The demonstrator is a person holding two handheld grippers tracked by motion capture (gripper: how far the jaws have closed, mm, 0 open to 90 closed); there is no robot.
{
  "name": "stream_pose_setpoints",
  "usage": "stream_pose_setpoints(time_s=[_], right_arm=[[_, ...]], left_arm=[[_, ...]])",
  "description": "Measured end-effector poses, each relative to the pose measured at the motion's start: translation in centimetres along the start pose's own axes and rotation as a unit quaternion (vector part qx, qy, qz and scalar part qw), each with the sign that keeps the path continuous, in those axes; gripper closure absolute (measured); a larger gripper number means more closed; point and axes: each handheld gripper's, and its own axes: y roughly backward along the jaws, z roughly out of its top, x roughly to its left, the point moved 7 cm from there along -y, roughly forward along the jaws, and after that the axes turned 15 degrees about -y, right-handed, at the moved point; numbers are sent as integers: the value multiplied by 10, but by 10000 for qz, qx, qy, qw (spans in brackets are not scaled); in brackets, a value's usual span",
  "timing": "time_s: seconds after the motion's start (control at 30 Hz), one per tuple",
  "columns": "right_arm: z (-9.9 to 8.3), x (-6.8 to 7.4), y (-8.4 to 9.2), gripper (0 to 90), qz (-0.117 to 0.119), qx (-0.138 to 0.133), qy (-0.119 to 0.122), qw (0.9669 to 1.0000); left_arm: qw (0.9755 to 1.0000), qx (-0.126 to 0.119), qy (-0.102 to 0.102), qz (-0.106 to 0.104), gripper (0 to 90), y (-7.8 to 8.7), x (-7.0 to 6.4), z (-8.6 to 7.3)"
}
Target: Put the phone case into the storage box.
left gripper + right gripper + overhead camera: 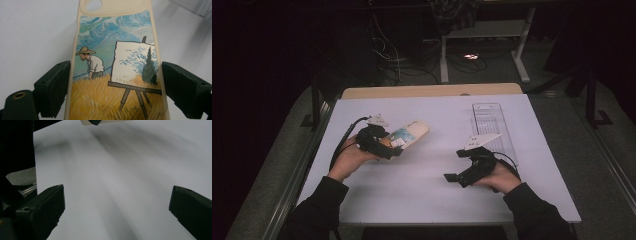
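A cream phone case [411,133] printed with a painter, an easel and a wheat field is held off the white table top [427,195] at the left. My left gripper [395,145] is shut on it. In the left gripper view the two black jaws press on the long edges of the phone case [112,62], and its camera cutout points away from me. My right gripper [455,165] rests low at the right, open with nothing between its jaws. In the right gripper view the right gripper [116,202] faces bare table, with the phone case's end [87,122] at the top edge.
A clear plastic box [492,124] lies at the back right of the table top, and its corner [192,6] appears in the left gripper view. A wooden edge [432,91] runs behind the white surface. Beyond it, cables and desk legs stand on the dark floor.
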Motion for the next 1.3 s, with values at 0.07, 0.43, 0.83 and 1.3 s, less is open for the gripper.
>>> stream_pose_setpoints(time_s=[0.07,0.43,0.83,1.3], right_arm=[[2,-1,3,0,-15,-6,21,10000],[18,-11,18,0,-105,-123,67,9998],[29,-16,26,0,-131,-42,229,9996],[36,-21,23,0,63,267,416,9988]], left_arm=[[10000,-64,2,-57,119,1,0,1],[9993,-107,-211,-292,118,7,-4,10],[9971,-191,-535,-511,118,16,-6,13],[9911,-155,-1003,-860,117,19,-14,17]])
